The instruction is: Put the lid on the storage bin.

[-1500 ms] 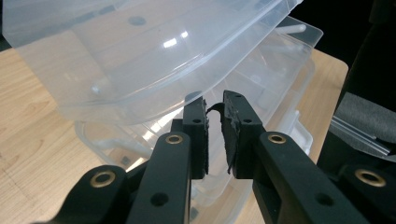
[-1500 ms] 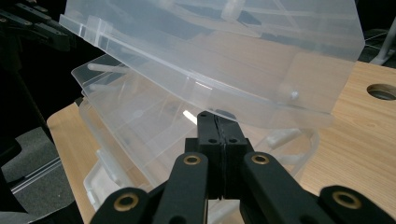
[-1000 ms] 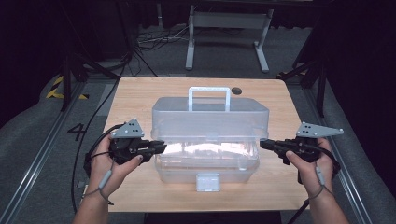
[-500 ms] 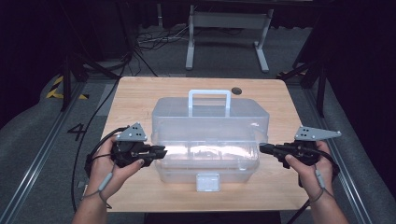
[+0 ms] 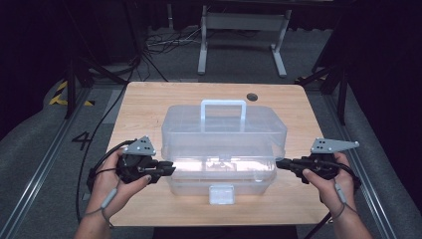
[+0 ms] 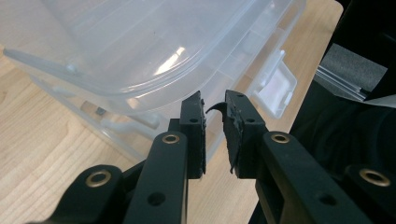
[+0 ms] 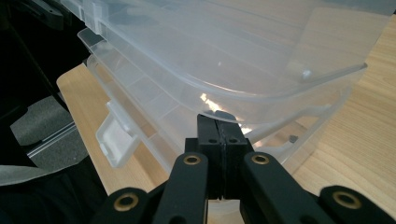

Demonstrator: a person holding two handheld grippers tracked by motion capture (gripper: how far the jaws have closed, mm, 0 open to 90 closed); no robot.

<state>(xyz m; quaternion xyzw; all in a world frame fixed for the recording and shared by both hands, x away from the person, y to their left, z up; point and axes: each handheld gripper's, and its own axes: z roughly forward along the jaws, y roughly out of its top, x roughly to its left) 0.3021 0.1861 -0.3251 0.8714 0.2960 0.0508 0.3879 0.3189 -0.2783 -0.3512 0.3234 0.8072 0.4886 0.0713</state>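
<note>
Your clear plastic lidded storage box (image 5: 224, 144) sits mid-table on the light wooden table (image 5: 144, 107), left gripper (image 5: 166, 169) at its left end, right gripper (image 5: 281, 164) at its right.

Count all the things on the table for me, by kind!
Clear box: 1
Black tools: 2, left tool and right tool
Total: 3
</note>
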